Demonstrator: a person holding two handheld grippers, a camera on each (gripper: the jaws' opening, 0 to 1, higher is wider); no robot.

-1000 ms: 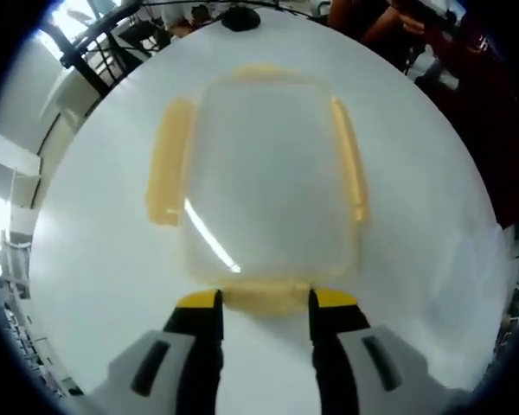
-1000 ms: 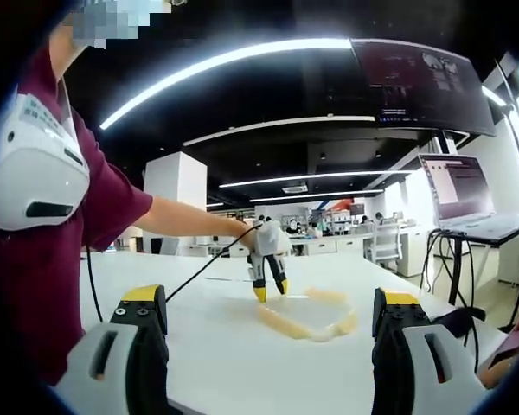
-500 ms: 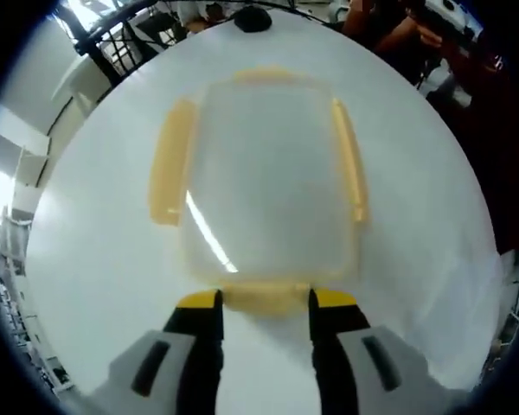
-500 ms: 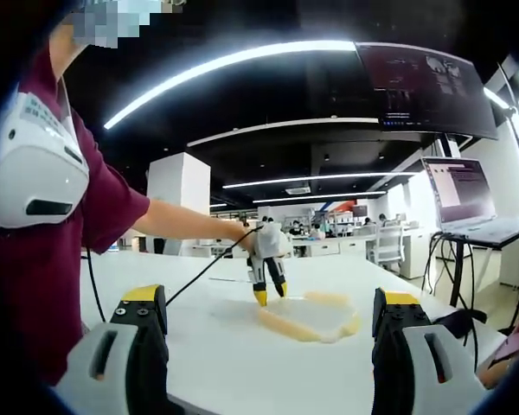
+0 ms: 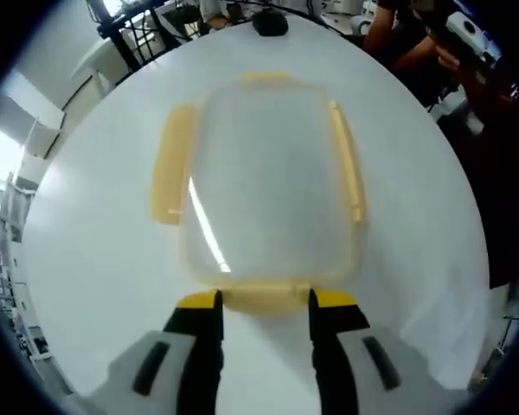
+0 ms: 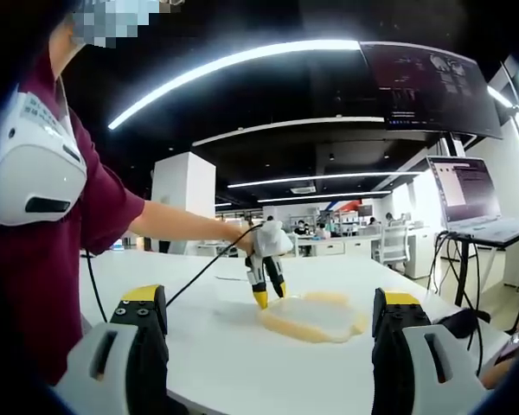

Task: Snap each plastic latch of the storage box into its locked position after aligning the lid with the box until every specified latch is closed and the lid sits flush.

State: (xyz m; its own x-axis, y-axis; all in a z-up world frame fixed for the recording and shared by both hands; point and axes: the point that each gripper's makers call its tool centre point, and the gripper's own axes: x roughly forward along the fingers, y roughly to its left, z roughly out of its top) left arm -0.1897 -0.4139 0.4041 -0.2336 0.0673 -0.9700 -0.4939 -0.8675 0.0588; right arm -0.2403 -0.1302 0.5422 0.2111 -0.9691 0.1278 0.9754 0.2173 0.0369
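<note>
Currently the storage box (image 5: 268,177) sits lid-on at mid white table (image 5: 95,259). It looks light, thin, slick plastic, likely to skate if shoved; I judge pressing down on each yellow latch better than gripping the body. My left gripper (image 5: 264,303) straddles the near latch (image 5: 266,296), jaws spread, tips at its ends. My right gripper (image 6: 268,311) hangs open, well apart. Since a second ago: framing has swung slightly, jaws unchanged.

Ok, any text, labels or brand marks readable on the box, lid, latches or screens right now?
None can be read.
Storage box lid and its yellow latches: no print seen.
Laptop screen: content too small and blurred.
Overhead monitor: content too small and blurred.
</note>
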